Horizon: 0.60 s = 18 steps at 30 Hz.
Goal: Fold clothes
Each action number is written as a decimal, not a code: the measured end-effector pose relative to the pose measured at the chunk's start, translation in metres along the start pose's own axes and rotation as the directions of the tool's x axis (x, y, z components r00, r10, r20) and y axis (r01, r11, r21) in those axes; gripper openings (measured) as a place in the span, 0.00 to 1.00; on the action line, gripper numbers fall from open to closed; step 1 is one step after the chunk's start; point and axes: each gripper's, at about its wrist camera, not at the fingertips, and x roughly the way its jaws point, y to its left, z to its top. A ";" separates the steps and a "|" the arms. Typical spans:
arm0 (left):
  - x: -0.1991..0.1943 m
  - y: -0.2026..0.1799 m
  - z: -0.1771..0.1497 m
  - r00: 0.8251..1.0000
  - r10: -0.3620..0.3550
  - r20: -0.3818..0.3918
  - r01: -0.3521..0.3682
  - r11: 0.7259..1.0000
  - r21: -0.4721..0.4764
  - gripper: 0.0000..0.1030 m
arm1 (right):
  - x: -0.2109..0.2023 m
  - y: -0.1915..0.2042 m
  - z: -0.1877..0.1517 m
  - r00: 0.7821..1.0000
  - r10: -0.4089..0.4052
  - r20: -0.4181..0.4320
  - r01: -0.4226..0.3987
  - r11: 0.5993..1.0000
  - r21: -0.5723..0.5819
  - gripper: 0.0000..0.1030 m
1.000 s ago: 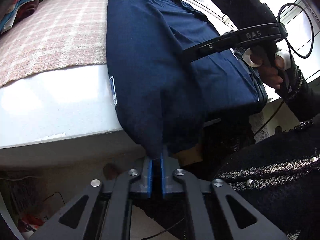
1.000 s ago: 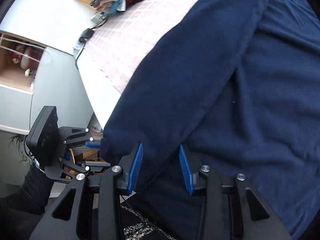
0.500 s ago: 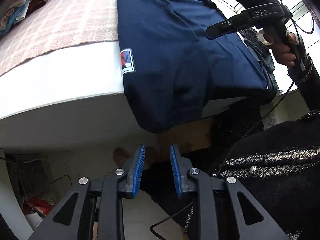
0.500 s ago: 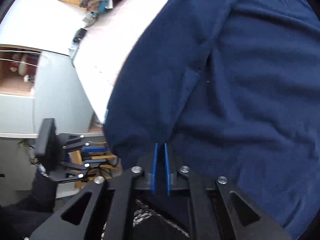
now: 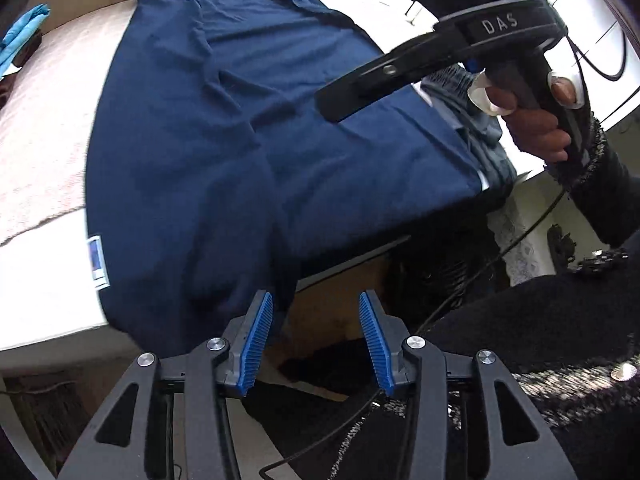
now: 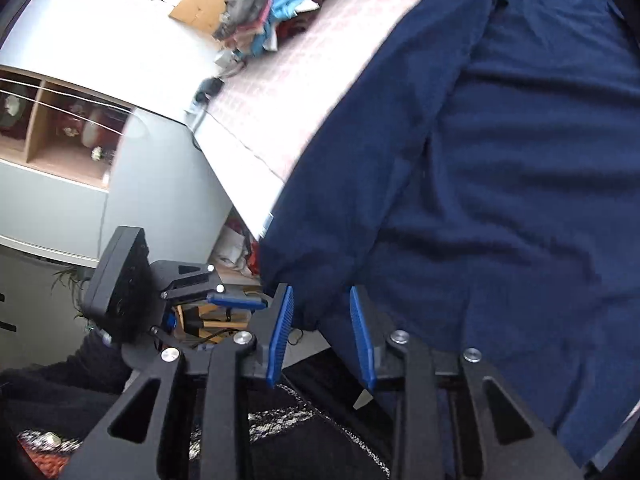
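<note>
A navy garment (image 5: 240, 128) lies spread over the pink checked cloth (image 5: 44, 120) on the table, and its near hem hangs over the white table edge (image 5: 44, 292). A small white-and-blue label (image 5: 96, 258) shows at its left corner. My left gripper (image 5: 316, 344) is open just below the hem, its left pad (image 5: 256, 340) against the hanging cloth. In the right wrist view the right gripper (image 6: 320, 334) is open too, with the garment's (image 6: 500, 160) hanging edge dipping between its pads. A hand (image 5: 536, 128) holds the right gripper (image 5: 336, 104) above the garment.
Grey folded clothing (image 5: 480, 140) lies under the navy garment's right side. A pile of coloured clothes (image 6: 272, 12) sits at the table's far end. A shelf unit (image 6: 60, 136) stands beside the table. The left gripper (image 6: 232, 302) shows below the table corner.
My left gripper let go of the hem and has opened wider. The right gripper pinched shut at the garment's edge half a second ago and is open again.
</note>
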 end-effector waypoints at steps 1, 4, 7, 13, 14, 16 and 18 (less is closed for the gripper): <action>0.001 -0.001 -0.002 1.000 0.004 -0.003 -0.004 1.000 -0.003 0.42 | 0.007 0.000 -0.003 1.000 0.001 -0.009 -0.001 1.000 -0.006 0.29; 0.002 -0.002 -0.009 1.000 0.017 -0.016 -0.017 1.000 -0.017 0.42 | 0.028 0.003 -0.009 0.999 -0.001 -0.036 0.000 0.999 -0.032 0.29; -0.009 0.005 -0.020 0.999 0.045 -0.006 -0.045 0.997 -0.057 0.42 | 0.052 0.020 -0.013 0.998 -0.030 -0.063 0.024 0.996 -0.087 0.29; -0.043 0.024 -0.045 0.991 0.128 0.041 -0.120 0.981 -0.154 0.42 | 0.079 0.046 -0.031 0.992 -0.115 -0.056 0.098 0.965 -0.242 0.29; -0.049 0.029 -0.048 0.988 0.148 0.048 -0.138 0.976 -0.170 0.42 | 0.081 0.052 -0.034 0.990 -0.133 -0.036 0.118 0.953 -0.278 0.29; -0.060 0.035 -0.053 0.983 0.176 0.059 -0.161 0.968 -0.191 0.42 | 0.084 0.061 -0.038 0.989 -0.145 -0.011 0.133 0.936 -0.326 0.28; -0.071 0.043 -0.055 0.977 0.202 0.068 -0.186 0.963 -0.193 0.42 | 0.083 0.066 -0.037 0.994 -0.111 -0.020 0.099 0.939 -0.330 0.04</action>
